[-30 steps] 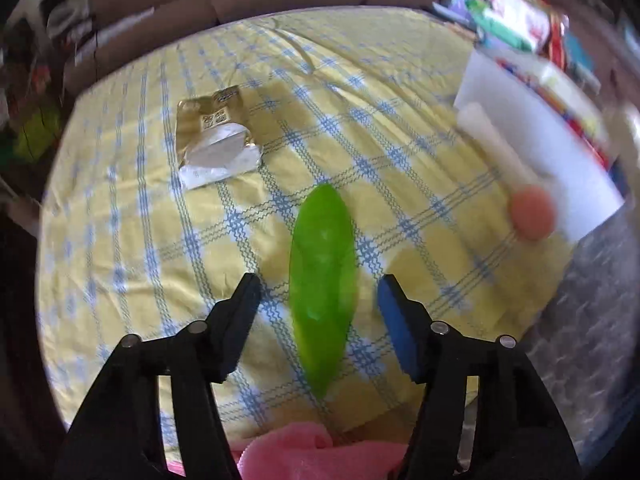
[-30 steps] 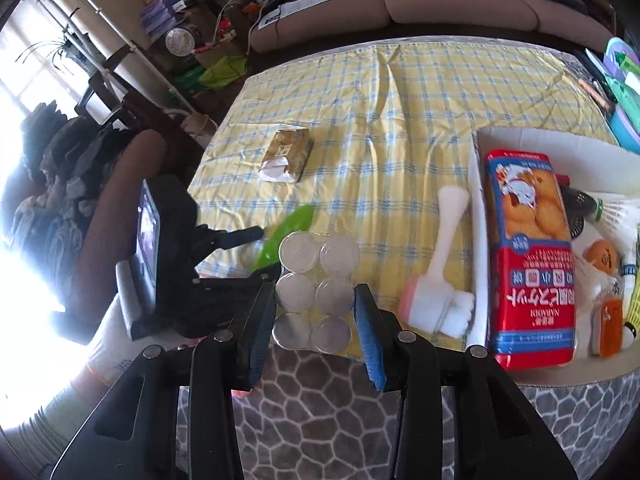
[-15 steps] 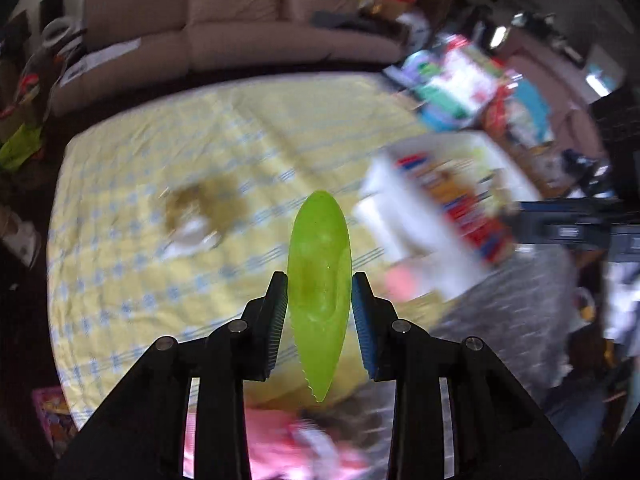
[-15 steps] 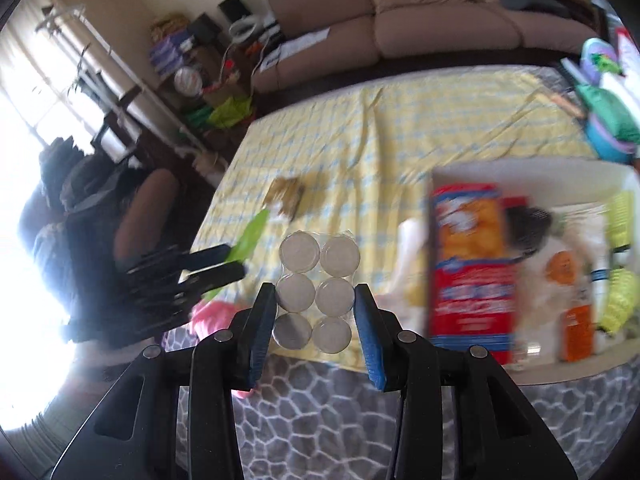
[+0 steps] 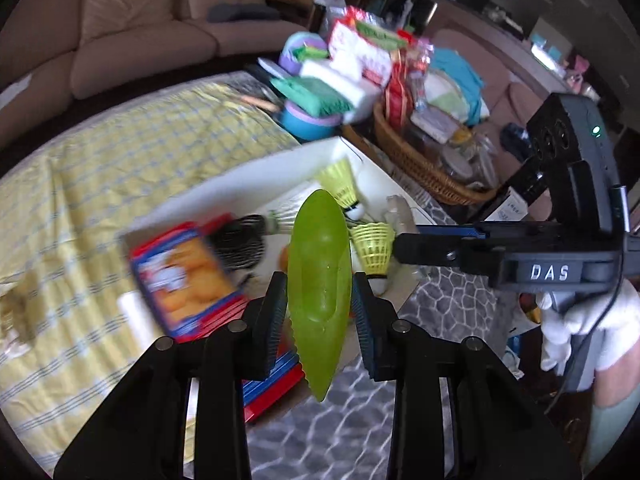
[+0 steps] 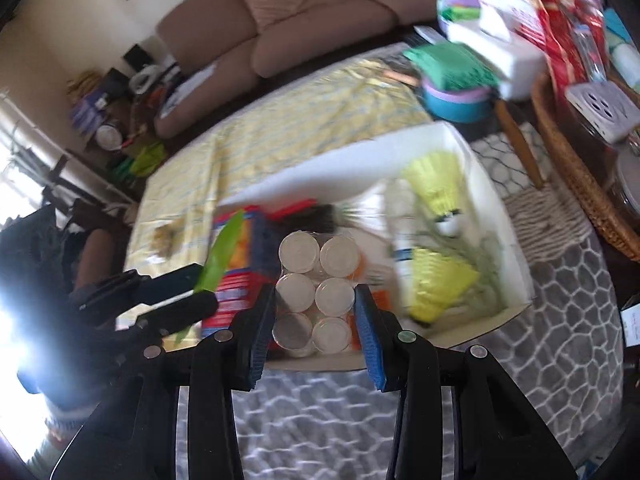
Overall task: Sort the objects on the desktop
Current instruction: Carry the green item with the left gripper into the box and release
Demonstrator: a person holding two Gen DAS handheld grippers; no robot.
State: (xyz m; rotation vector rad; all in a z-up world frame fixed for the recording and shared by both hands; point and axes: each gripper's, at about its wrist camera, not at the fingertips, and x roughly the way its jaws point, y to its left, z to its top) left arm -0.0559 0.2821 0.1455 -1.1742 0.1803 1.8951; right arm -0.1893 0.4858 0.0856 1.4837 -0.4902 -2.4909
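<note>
Both over the white box (image 6: 440,136): left gripper (image 5: 320,294) clamps green knife (image 5: 320,276), right gripper (image 6: 316,312) clamps six-cup pack (image 6: 316,284); simultaneous drops could collide.

A second ago your left gripper (image 5: 319,300) stood open around the green knife (image 5: 319,280) lying on the yellow cloth (image 5: 100,184); now it is clamped on the knife, lifted off the cloth and swung over to the white box (image 5: 256,176). Your right gripper (image 6: 315,316) has carried its pack of six cups (image 6: 316,292) from the table edge to above the box (image 6: 400,148), with the shuttlecocks (image 6: 436,184) now just ahead.
</note>
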